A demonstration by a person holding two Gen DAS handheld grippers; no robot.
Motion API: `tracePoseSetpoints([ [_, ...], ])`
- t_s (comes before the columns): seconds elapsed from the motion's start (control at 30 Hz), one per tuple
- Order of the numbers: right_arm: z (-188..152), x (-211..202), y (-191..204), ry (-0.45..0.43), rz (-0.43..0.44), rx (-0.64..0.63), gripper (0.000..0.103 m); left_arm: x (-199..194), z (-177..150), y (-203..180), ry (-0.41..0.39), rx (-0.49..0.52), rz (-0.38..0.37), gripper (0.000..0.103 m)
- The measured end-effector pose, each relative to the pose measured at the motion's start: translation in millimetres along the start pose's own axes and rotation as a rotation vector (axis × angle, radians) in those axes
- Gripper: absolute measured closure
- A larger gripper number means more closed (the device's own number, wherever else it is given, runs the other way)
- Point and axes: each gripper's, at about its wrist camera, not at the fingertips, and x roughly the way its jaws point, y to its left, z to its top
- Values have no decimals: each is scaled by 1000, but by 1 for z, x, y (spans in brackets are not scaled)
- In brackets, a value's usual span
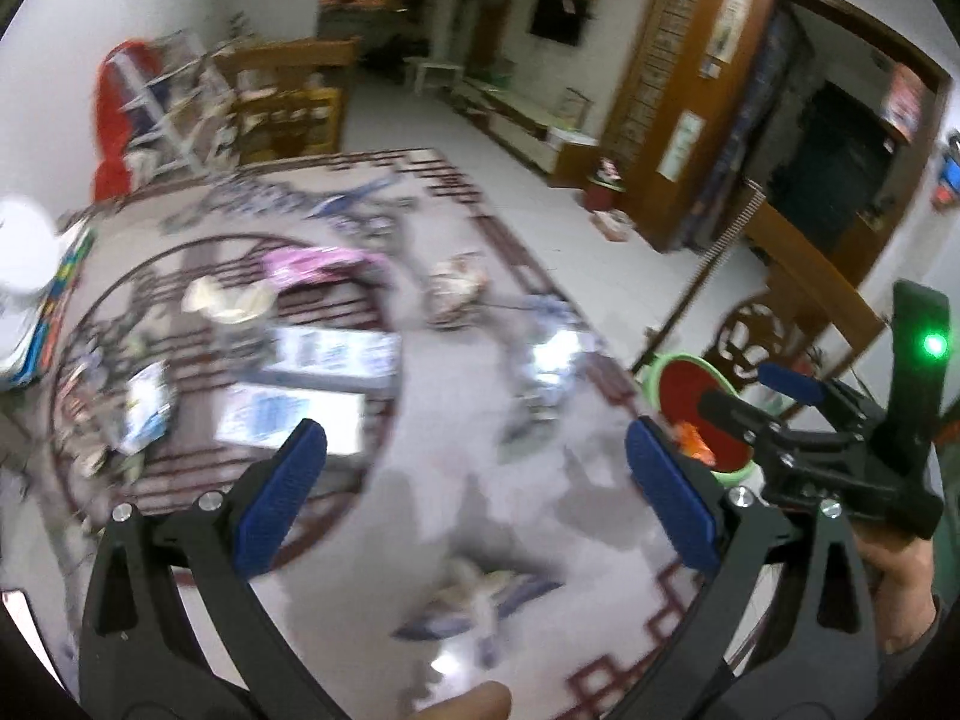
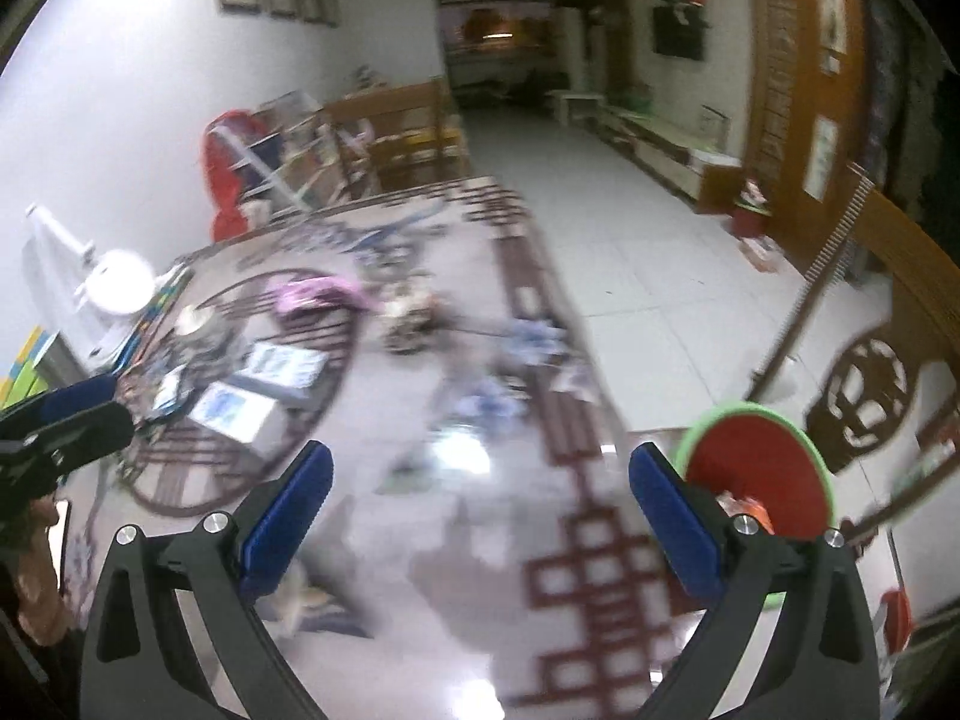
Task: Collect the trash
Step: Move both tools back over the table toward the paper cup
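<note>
**Both grippers spread wide over a littered table, nothing held**

Both views are motion-blurred; small items cannot be identified with certainty.

Left side of the table (image 1: 420,480): the glossy top carries a dark red circular lattice pattern. On that pattern lie two white boxes (image 1: 312,378) side by side, a pink wrapper (image 1: 318,261) beyond them, and a pale crumpled piece (image 1: 225,300) just left of the wrapper. A colourful box edge (image 1: 57,300) sits at the far left rim.

Centre: a crumpled brown-and-white wrapper (image 1: 456,288) lies just right of the circle. Near it, further right, is a blurred heap of bluish-white scraps (image 1: 552,354). One more scrap (image 1: 480,594) lies close in front of the left gripper (image 1: 474,480). Its blue-padded fingers (image 1: 282,492) stand far apart, with only table surface between them.

Right: the right gripper (image 2: 480,498) is likewise fully spread and holds nothing. In the left wrist view it appears at the right edge, gripped by a hand (image 1: 900,582), with a green indicator light lit on its body.

Far right: a green-rimmed bin (image 2: 759,474) with a red liner stands at the table's right edge, just beside the right gripper's right finger. An orange item (image 1: 693,441) lies inside it. A carved wooden chair back (image 2: 864,390) stands beyond the bin.
</note>
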Motion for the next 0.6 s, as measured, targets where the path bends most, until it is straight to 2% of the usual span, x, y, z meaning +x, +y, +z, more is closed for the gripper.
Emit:
tracePoseSetpoints([
  [0.23, 10, 25, 75, 7, 102, -111, 7, -21, -1, 76, -11, -70, 116, 5],
  [0.37, 18, 43, 106, 16, 125, -148, 7, -27, 3, 121, -2, -106, 186, 5],
  [0.6, 29, 77, 149, 45, 151, -217, 7, -21, -4, 194, 18, -227, 230, 5],
])
